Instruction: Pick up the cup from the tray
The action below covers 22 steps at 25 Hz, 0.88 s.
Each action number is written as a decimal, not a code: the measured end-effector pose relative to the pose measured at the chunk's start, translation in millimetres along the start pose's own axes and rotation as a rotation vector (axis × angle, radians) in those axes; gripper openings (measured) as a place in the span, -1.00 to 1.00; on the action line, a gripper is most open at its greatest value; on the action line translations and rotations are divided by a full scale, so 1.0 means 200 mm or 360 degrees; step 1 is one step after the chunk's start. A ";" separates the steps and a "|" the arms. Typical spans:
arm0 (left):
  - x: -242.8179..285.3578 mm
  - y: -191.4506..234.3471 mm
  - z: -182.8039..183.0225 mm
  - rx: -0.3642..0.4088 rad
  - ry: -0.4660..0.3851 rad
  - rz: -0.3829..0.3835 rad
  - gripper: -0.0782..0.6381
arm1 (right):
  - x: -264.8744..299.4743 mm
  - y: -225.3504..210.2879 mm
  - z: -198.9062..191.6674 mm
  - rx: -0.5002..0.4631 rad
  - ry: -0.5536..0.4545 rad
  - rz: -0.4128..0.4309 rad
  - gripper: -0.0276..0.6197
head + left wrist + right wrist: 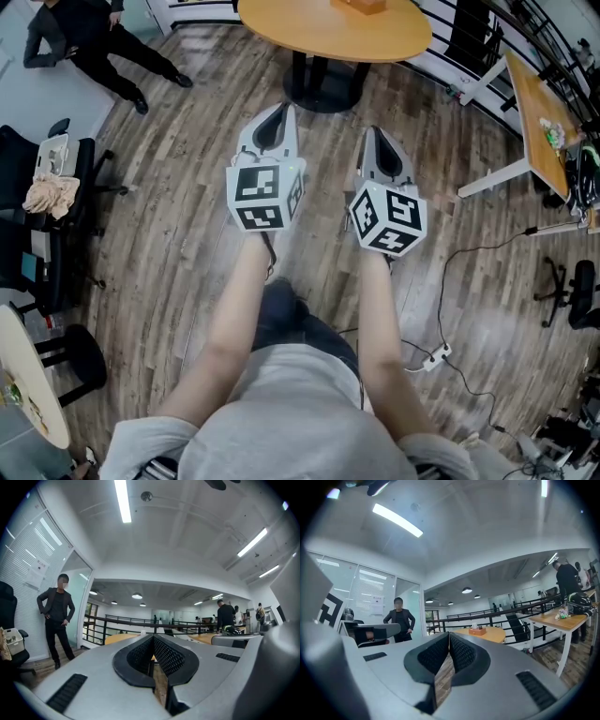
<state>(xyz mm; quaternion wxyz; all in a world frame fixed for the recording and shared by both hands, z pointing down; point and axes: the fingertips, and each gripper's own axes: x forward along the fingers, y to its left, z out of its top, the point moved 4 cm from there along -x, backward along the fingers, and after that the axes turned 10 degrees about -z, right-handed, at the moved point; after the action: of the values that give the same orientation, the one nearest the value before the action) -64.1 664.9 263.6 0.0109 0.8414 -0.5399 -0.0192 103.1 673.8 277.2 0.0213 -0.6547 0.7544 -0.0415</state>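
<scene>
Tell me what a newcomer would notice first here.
The left gripper and right gripper, each with a black-and-white marker cube, are held side by side over the wood floor, both shut and empty. Beyond them stands a round orange table. A person in dark clothes is at the head view's upper left.

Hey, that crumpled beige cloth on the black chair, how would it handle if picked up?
The cloth lies bunched in soft folds, so it would probably droop limp. It looks thin, so likely light. Being soft, it should not roll.
</scene>
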 end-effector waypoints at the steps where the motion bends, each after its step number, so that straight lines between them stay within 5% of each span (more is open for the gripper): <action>1: 0.01 0.00 0.00 -0.0001 0.0003 0.0001 -0.77 | 0.01 -0.01 -0.01 0.0001 0.0008 0.0001 -0.89; 22: 0.57 0.57 0.03 0.0016 0.0007 -0.0005 -0.77 | 0.79 0.17 0.07 -0.0027 -0.0020 -0.0004 -0.89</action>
<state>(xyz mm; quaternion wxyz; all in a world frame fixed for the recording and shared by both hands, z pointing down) -119.4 513.5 260.0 0.0077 0.8424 -0.5386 -0.0147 48.5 521.3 264.3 0.0206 -0.6560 0.7539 -0.0310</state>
